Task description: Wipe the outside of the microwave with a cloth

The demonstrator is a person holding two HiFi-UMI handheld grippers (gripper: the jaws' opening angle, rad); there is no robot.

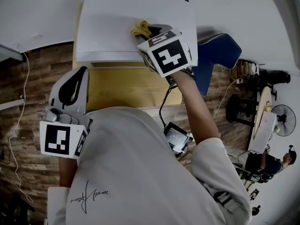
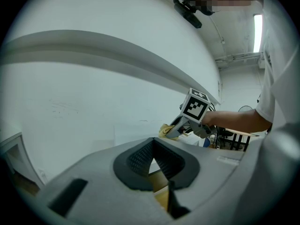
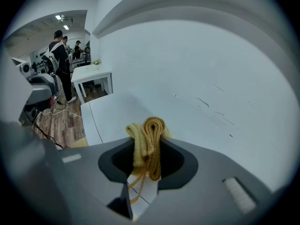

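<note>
Mid-wipe, judging by the contact: right tongs [image 1: 149, 31] clamped on a bunched yellow cloth [image 1: 141, 28], pressing it onto the top panel of the white microwave [image 1: 117, 32], which stands at the far edge of the wooden tabletop [image 1: 122, 90]. Seen from the right gripper view, cloth [image 3: 147, 135] folded in thick loops and pinched between the jaws of the right tongs [image 3: 149, 146], a few loose strands hanging below, with the flat white top of the microwave [image 3: 117, 111] directly beneath. Left tongs [image 1: 77, 78] held low over the near left corner of the tabletop, well apart from the microwave; in the left gripper view, left tongs [image 2: 152, 146] pressed together at the tips with nothing between them, taking no part in the work. No telling how much of the top is already wiped: no streaks, damp marks or dirt to go by. Probably at the top-panel stage, with the front door and both sides apparently left to do, none of them in contact with the cloth now. Next likely need: even pressure along the top, then a turn of the wrist to reach the vertical faces.
</note>
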